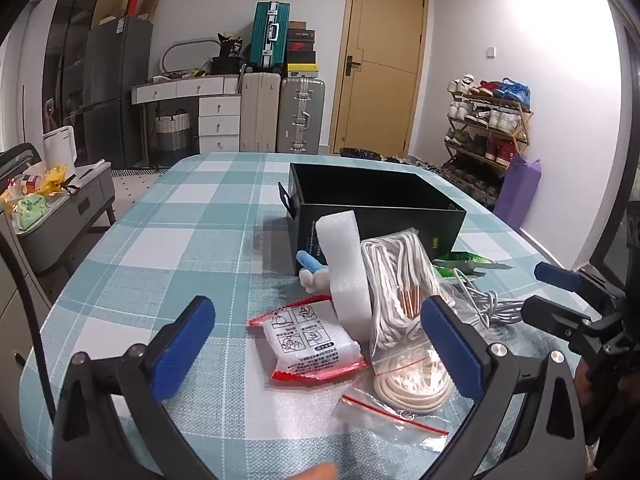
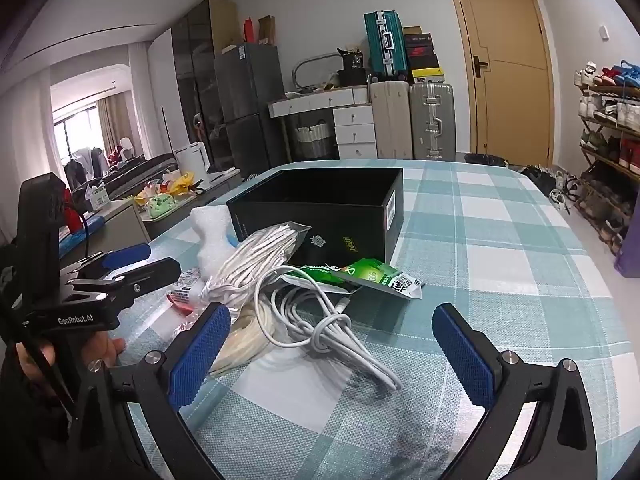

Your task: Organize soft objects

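Note:
A black open box (image 1: 380, 208) (image 2: 320, 204) stands on the checked tablecloth. In front of it lies a pile: a white foam strip (image 1: 346, 264), a red-edged white packet (image 1: 310, 342), bagged white cords (image 1: 400, 280) (image 2: 256, 256), a cream cord coil in a zip bag (image 1: 416, 384), a small blue and white plush (image 1: 312, 272), a grey cable bundle (image 2: 332, 332) and green packets (image 2: 368, 276). My left gripper (image 1: 318, 344) is open above the red-edged packet. My right gripper (image 2: 332, 352) is open over the grey cable.
The table (image 1: 180, 216) has bare cloth to the left and far side in the left wrist view, and to the right in the right wrist view (image 2: 520, 248). A shoe rack (image 1: 488, 136) stands by the right wall. Suitcases (image 1: 280, 112) and drawers stand at the back.

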A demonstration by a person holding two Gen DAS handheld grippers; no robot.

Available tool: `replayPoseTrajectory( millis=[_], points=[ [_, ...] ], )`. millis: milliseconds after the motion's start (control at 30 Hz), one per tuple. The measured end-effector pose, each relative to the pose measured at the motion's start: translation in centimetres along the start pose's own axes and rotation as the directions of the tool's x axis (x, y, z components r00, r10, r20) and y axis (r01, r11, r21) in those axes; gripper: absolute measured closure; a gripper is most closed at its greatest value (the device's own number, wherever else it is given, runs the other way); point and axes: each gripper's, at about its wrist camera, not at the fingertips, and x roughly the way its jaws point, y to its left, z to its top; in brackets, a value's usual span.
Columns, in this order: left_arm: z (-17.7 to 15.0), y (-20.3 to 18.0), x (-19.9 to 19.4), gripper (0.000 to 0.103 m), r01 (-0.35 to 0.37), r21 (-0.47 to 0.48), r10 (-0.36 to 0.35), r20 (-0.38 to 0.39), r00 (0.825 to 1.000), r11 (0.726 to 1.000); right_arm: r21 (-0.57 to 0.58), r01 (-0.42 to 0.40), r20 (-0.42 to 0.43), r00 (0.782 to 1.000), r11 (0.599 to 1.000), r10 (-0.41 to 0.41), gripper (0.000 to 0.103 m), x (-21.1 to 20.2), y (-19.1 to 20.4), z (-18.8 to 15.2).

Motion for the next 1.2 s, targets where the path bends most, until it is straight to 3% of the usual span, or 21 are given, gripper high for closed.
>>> replayPoseTrajectory(
  millis=[1200],
  points=[
    [0.0,0.8,-0.1,0.0,-0.005,-0.021,0.005,0.017,1.0,1.0,0.042,0.002,-0.026,1.0,0.999,-0.001,0.0,0.4,-0.8,-0.2]
  ],
)
